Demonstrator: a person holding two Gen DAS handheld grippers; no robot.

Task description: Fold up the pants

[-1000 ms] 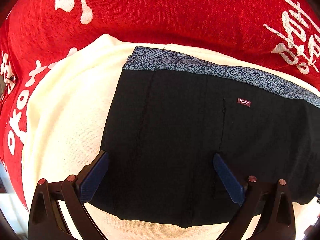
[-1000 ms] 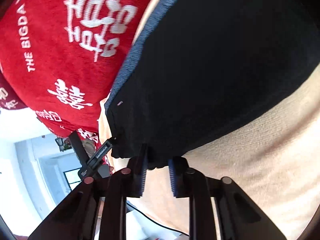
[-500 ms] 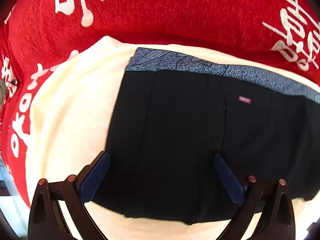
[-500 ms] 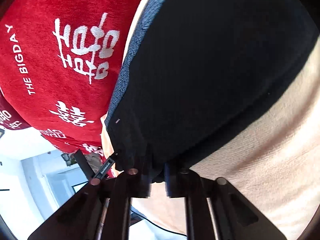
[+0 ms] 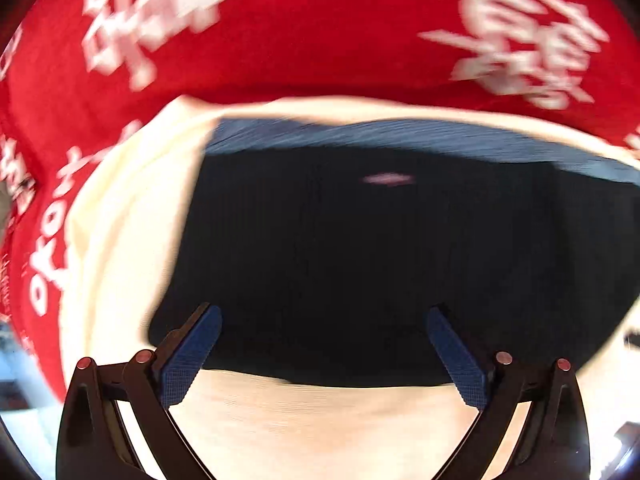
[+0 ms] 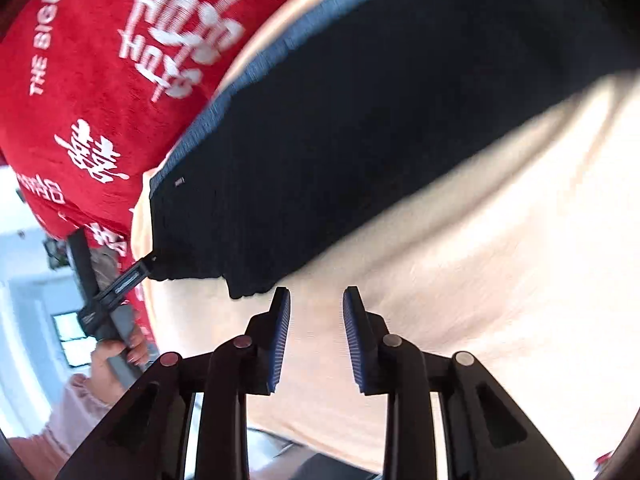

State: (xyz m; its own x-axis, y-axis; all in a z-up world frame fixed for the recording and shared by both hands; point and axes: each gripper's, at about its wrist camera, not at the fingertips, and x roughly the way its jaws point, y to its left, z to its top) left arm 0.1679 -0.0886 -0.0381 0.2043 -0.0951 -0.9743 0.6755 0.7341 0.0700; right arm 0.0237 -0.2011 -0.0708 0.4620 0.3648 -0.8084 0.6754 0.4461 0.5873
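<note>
- right gripper (image 6: 316,300) is hovering just off the hem, jaws opening, nothing between them
- left gripper (image 5: 324,320) is hanging spread wide above the cloth, gripping nothing
- pants (image 5: 380,260), one pair, are lying folded on the cream sheet (image 5: 320,420), grey waistband (image 5: 400,138) far side
- risk: a finger catching the loose corner could be undoing the fold
- red blanket (image 5: 320,40): one, behind

The red cloth (image 6: 80,92) carries white lettering: "THE BIGD" runs along its far left part, cut off by the edge, beside large white double-happiness characters. The small label (image 6: 179,181) on the black pants (image 6: 360,128) is too blurred to read
</note>
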